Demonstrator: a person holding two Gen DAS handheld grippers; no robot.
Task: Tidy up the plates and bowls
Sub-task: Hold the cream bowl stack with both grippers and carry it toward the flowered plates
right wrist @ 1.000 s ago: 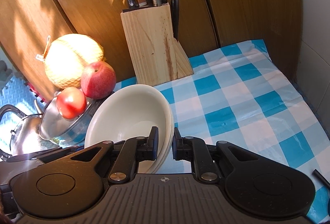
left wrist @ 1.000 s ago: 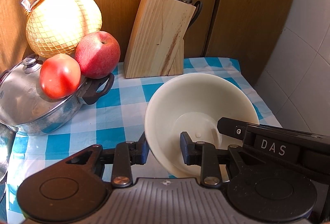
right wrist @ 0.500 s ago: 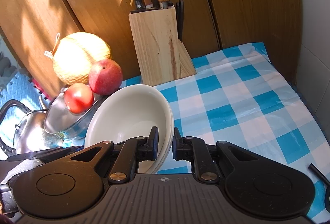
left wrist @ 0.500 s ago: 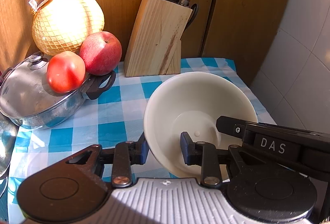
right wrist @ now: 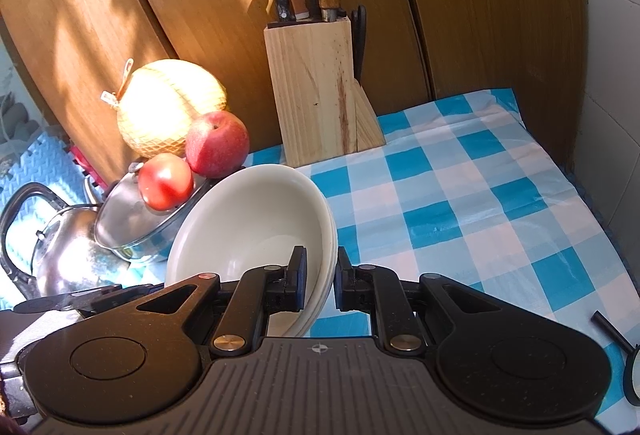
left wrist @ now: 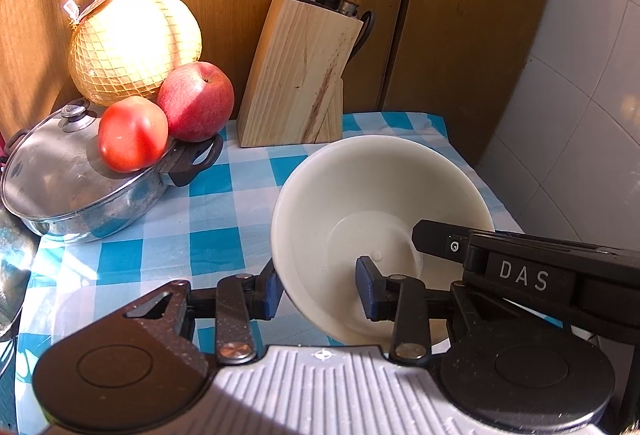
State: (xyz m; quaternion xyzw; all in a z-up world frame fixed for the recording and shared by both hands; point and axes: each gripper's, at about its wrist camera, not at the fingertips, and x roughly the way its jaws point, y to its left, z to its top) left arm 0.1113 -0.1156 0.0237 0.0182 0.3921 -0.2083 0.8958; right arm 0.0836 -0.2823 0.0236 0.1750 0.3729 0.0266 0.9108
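A counter (right wrist: 500, 195) draped in a glossy blue-and-white checked cloth (left wrist: 208, 211) fills a corner, backed by warm wooden panels (right wrist: 480, 15) streaked with sunlight; white tiles (left wrist: 580, 95) cover the wall to the right.

The only legible writing is "DAS", in pale raised letters on the dark bar of the right hand-held gripper (right wrist: 322, 277) where it crosses the left wrist view.

A netted, pale yellow melon (left wrist: 134, 45) with a tag sits at the back left, beside a slanted pine knife block (left wrist: 300, 75) holding dark and ribbed wooden handles. A steel pot with a glass lid (left wrist: 80, 175) carries a red apple (left wrist: 196, 101) and a smooth tomato (left wrist: 132, 133). A shiny kettle (right wrist: 64, 251) stands further left.

Smooth cream bowls (right wrist: 256, 235), nested and tilted, are held above the cloth. The left hand-held gripper (left wrist: 316, 289) has its fingers astride one rim, grasping it; the right one is clenched on the opposite rim.
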